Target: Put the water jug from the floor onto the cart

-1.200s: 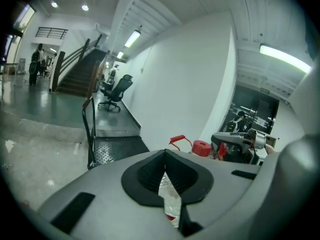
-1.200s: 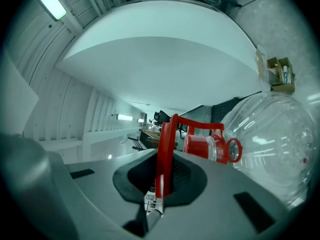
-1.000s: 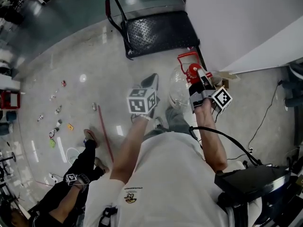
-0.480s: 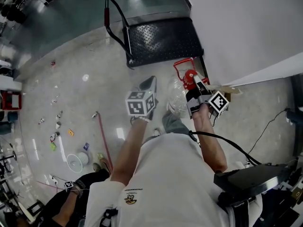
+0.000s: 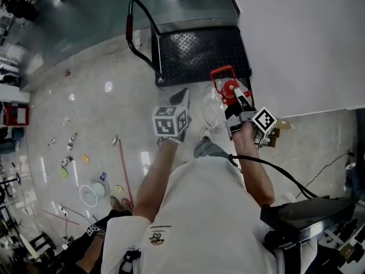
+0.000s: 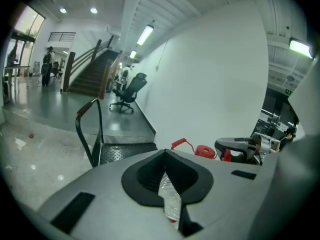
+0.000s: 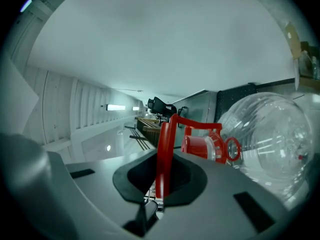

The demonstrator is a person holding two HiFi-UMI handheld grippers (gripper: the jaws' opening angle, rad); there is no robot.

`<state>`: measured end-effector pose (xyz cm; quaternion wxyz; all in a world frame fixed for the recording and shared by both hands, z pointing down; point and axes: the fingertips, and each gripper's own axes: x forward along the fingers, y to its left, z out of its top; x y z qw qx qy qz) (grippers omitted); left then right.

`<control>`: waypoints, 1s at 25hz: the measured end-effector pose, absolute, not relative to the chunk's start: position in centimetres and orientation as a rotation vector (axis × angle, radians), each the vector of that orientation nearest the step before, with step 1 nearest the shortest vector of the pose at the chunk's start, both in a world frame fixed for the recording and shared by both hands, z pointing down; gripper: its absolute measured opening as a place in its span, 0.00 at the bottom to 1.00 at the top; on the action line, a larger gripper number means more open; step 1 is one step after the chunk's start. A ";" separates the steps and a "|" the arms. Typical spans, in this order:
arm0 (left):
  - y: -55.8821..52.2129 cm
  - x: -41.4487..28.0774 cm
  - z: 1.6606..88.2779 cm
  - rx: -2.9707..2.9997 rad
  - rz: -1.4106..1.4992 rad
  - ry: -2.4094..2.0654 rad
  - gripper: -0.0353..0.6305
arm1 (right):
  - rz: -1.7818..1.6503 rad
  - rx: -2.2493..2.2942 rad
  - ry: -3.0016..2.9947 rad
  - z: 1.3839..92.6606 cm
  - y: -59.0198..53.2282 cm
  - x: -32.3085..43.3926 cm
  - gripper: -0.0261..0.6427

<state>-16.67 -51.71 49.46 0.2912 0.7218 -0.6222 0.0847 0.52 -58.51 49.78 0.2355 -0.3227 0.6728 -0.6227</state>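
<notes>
The water jug [image 5: 214, 108] is off the floor [image 5: 102, 124], hanging on its side from the person's right claw [image 7: 161, 181]. That claw is nipped narrow on the jug's red handle [image 7: 163, 154], with the red bar running straight up through the notch between the jaws. The clear body bulges out to the right in the right gripper view, and the red cap [image 5: 230, 88] sits just beyond the jaws. From above, the jug is at the near edge of the cart [image 5: 194, 47], by its right near corner and close to the white wall [image 5: 302, 39]. The handle overlaps the edge of the black chequered deck, while most of the body is over the floor. The cart's push bar [image 5: 128, 26] rises at the deck's left side. The left claw [image 6: 169, 194] hangs just left of the jug, tilted downward, its marker cube [image 5: 169, 122] facing up. Its jaws are narrow, and crinkled clear plastic fills the slit between them. I cannot tell whether they pinch it or whether it only shows through. The left gripper view takes in the cart, a staircase [image 6: 92, 74] and an office chair [image 6: 129, 89] farther off. Small bits of litter and a thin red rod [image 5: 126, 164] lie on the floor to the left. A second person's arm [image 5: 91, 233] shows at the lower left.
</notes>
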 end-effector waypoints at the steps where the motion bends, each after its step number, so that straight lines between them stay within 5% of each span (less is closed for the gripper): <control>1: -52.6 -16.9 49.5 1.920 0.230 -1.665 0.06 | -1.708 -0.877 1.849 49.8 -59.6 0.3 0.08; 25: -71.6 -23.5 54.4 1.833 0.219 -1.682 0.06 | -1.718 -0.859 1.851 53.0 -81.3 -5.3 0.08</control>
